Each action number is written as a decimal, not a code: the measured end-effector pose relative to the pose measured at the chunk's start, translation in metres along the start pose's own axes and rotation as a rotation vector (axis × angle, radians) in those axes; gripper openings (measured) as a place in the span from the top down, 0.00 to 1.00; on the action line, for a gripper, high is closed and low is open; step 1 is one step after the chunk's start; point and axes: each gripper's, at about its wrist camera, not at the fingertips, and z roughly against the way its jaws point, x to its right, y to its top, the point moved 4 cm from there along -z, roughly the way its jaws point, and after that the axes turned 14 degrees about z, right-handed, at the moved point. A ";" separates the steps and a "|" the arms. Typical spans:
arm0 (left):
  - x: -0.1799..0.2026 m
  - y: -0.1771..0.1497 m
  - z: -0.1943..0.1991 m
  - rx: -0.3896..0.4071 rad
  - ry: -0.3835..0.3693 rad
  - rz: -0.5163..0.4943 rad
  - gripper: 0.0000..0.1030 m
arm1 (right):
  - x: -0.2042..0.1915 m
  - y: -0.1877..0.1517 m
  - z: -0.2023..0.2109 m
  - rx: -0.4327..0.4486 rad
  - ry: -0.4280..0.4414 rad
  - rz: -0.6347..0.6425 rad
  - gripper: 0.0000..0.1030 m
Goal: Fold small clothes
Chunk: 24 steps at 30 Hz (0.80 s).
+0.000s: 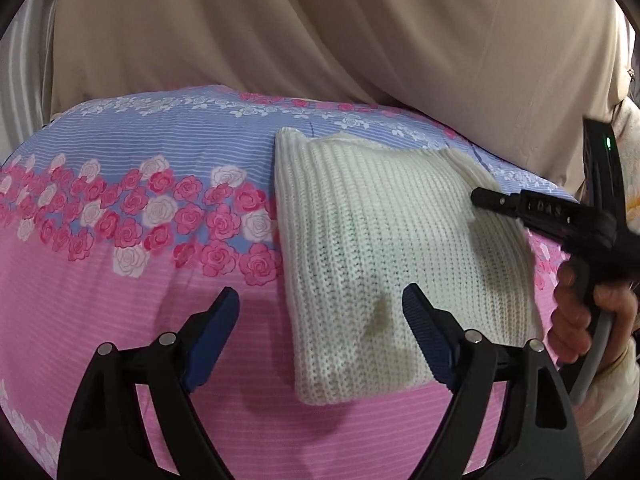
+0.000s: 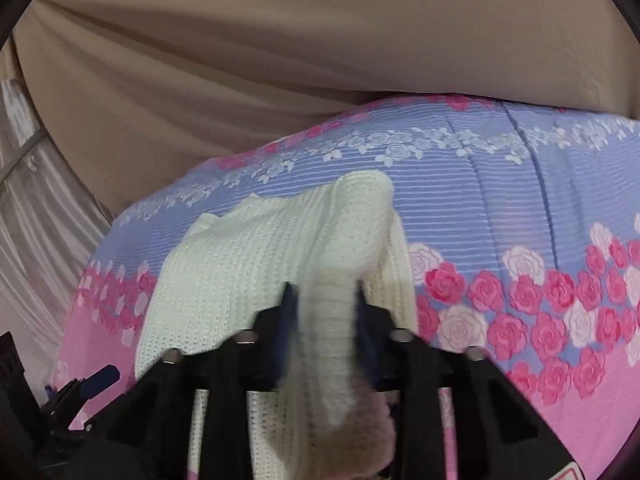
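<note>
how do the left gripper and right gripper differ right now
The left gripper has its jaws spread wide with nothing between them; the right gripper is shut on a fold of the white knit garment. The left hovers over the garment's near end; the right lifts its side edge. Both have black frames with blue pads.

knit garment (image 1: 384,248) lies on the bedspread (image 1: 120,304), curtain (image 1: 280,24) behind.
</note>
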 end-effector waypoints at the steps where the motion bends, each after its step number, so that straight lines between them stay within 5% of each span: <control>1: 0.001 0.000 0.001 0.004 0.000 -0.002 0.21 | -0.011 0.014 0.014 0.060 0.040 0.032 0.86; 5: 0.006 0.002 0.002 0.024 0.023 -0.021 0.21 | -0.020 0.034 0.051 0.227 0.098 0.071 0.87; 9: 0.004 -0.002 -0.015 0.019 0.082 -0.041 0.21 | 0.044 -0.017 -0.033 -0.056 -0.064 -0.064 0.86; 12: 0.002 -0.008 -0.023 -0.014 0.093 -0.038 0.21 | 0.049 -0.026 -0.006 0.029 0.033 -0.151 0.81; 14: 0.003 -0.009 -0.019 -0.012 0.082 -0.037 0.21 | 0.042 -0.028 0.022 0.067 0.020 -0.141 0.75; 16: 0.006 -0.010 -0.012 -0.007 0.065 -0.045 0.21 | 0.033 -0.042 0.041 0.061 0.022 -0.132 0.59; 21: 0.010 -0.026 -0.002 -0.029 0.056 -0.070 0.21 | 0.002 -0.109 0.048 -0.033 0.118 -0.103 0.55; 22: 0.010 -0.031 -0.007 -0.040 0.068 -0.073 0.21 | -0.003 -0.116 0.043 -0.051 0.105 -0.078 0.58; 24: 0.009 -0.036 -0.016 -0.048 0.112 -0.071 0.21 | -0.010 -0.121 0.043 -0.057 0.044 -0.025 0.89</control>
